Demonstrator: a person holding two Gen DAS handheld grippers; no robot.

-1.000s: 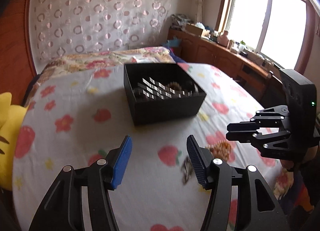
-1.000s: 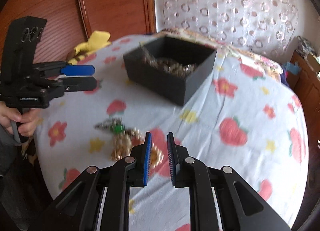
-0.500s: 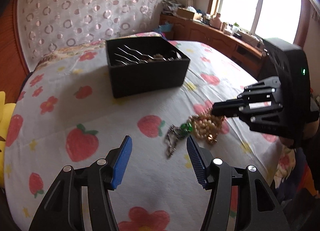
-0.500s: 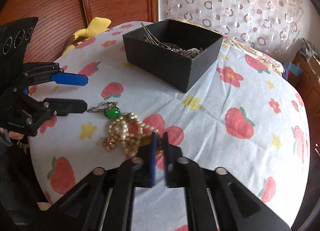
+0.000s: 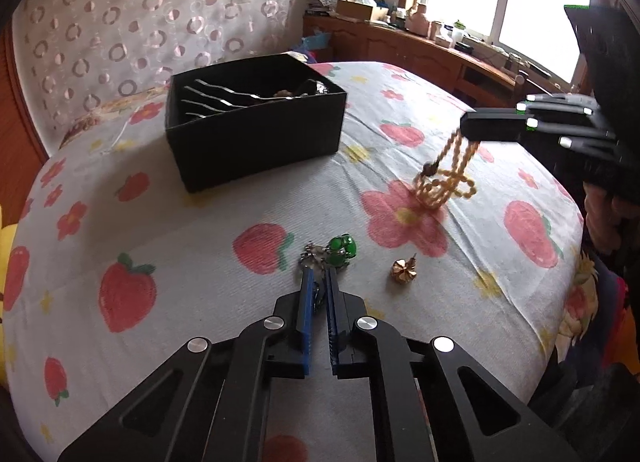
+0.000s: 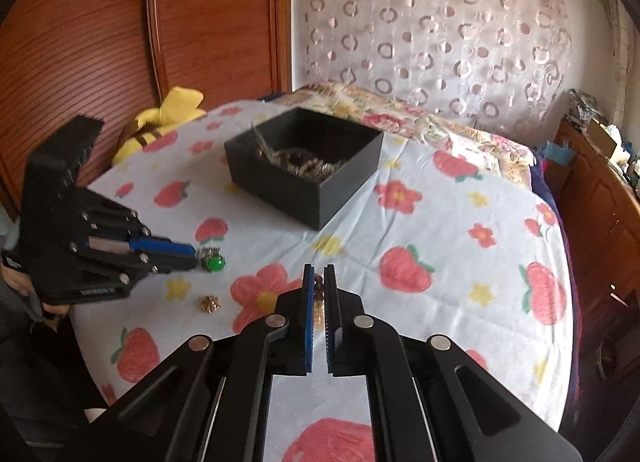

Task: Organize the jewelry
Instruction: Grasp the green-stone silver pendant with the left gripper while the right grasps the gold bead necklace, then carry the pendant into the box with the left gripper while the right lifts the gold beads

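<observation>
Your left tool [image 5: 318, 282] had just clenched on the green pendant [image 5: 341, 250] lying on the bed [image 5: 200, 221]; your right tool [image 5: 470, 129] gripped the dangling bead necklace [image 5: 444, 181]. Its swinging loops could snag the box [image 5: 256, 133] rim or slip free.

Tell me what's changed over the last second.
The left gripper has just closed on the green pendant's chain. The right gripper has lifted the bead necklace off the bedspread. The box and gold charm stayed put.
</observation>
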